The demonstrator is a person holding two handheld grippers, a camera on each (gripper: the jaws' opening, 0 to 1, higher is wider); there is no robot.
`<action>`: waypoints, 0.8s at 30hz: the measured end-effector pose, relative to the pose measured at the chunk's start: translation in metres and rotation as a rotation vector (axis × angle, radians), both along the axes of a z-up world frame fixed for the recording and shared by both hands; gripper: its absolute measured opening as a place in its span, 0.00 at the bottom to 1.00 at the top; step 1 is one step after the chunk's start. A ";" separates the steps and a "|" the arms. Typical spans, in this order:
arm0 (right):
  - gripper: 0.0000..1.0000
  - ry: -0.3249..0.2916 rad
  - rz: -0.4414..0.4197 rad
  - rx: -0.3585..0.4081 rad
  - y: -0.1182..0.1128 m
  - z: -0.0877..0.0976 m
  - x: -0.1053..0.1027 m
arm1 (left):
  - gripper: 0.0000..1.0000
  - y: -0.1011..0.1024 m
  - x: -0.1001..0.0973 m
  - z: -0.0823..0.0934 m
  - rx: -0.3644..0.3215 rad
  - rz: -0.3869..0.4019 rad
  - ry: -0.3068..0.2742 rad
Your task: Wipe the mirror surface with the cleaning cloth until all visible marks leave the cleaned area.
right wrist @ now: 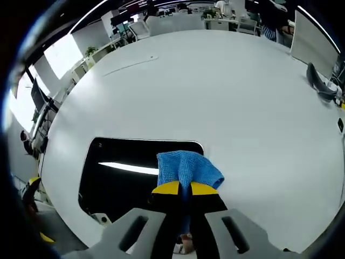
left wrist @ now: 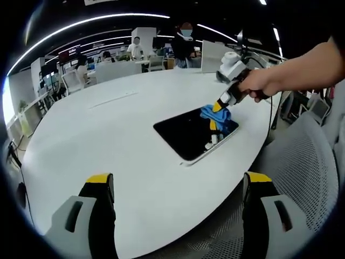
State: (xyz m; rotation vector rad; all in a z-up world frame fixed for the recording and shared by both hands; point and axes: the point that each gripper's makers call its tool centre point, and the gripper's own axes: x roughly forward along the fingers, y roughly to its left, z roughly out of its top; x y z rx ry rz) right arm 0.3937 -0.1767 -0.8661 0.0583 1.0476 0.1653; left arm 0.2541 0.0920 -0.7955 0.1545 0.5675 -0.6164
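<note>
**Grippers at work over tabletop mirror**

Left gripper [left wrist: 178, 186] hung with jaws spread wide and holding nothing, short of the mirror [left wrist: 186, 132], which lay flat on the white table [left wrist: 108, 135] near its edge. Over the mirror's right part, the right gripper [right wrist: 186, 189], gripped in a person's hand [left wrist: 260, 83], pinched the blue cleaning cloth [right wrist: 186, 166] against the dark glass.
</note>
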 end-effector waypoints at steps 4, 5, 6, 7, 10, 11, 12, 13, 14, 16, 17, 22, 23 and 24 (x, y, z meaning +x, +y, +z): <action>0.00 0.001 -0.001 0.000 -0.001 0.000 0.007 | 0.99 0.000 0.001 0.000 -0.002 0.003 -0.002; 0.00 0.001 0.001 -0.001 -0.001 0.000 0.008 | 0.99 0.000 0.001 0.000 -0.001 0.003 -0.002; 0.00 0.001 0.002 -0.002 0.000 0.000 0.008 | 0.99 0.000 0.001 0.000 0.000 0.004 -0.003; 0.00 0.000 0.004 -0.004 -0.001 0.000 0.010 | 0.99 0.000 0.002 0.000 -0.001 0.006 -0.003; 0.00 -0.001 -0.001 -0.001 -0.002 0.000 0.017 | 0.99 -0.002 0.002 0.001 -0.003 0.004 -0.006; 0.00 -0.001 -0.001 -0.001 -0.002 -0.001 0.018 | 0.99 -0.003 0.002 0.001 -0.004 0.004 -0.005; 0.00 -0.001 -0.001 -0.001 -0.002 0.000 0.018 | 0.99 -0.003 0.002 0.001 -0.004 0.003 -0.004; 0.00 -0.001 0.000 -0.001 -0.002 -0.001 0.020 | 0.99 -0.003 0.002 0.001 -0.004 0.003 -0.003; 0.00 -0.001 0.001 -0.001 -0.002 -0.001 0.021 | 0.99 -0.004 0.002 0.001 -0.004 0.003 -0.003; 0.00 -0.002 0.005 -0.002 -0.002 -0.001 0.023 | 0.99 -0.005 0.003 0.002 -0.005 0.004 -0.004; 0.00 -0.004 0.005 -0.002 -0.002 -0.001 0.025 | 0.99 -0.005 0.003 0.001 -0.006 0.004 -0.003; 0.00 -0.007 0.013 -0.010 -0.002 -0.001 0.036 | 0.99 -0.006 0.004 0.000 -0.007 0.010 -0.001; 0.00 -0.006 0.010 -0.010 -0.002 -0.001 0.038 | 0.99 -0.006 0.005 0.001 -0.006 0.011 -0.004; 0.00 -0.005 0.011 -0.013 -0.002 -0.001 0.040 | 0.99 -0.007 0.005 0.002 -0.007 0.011 -0.006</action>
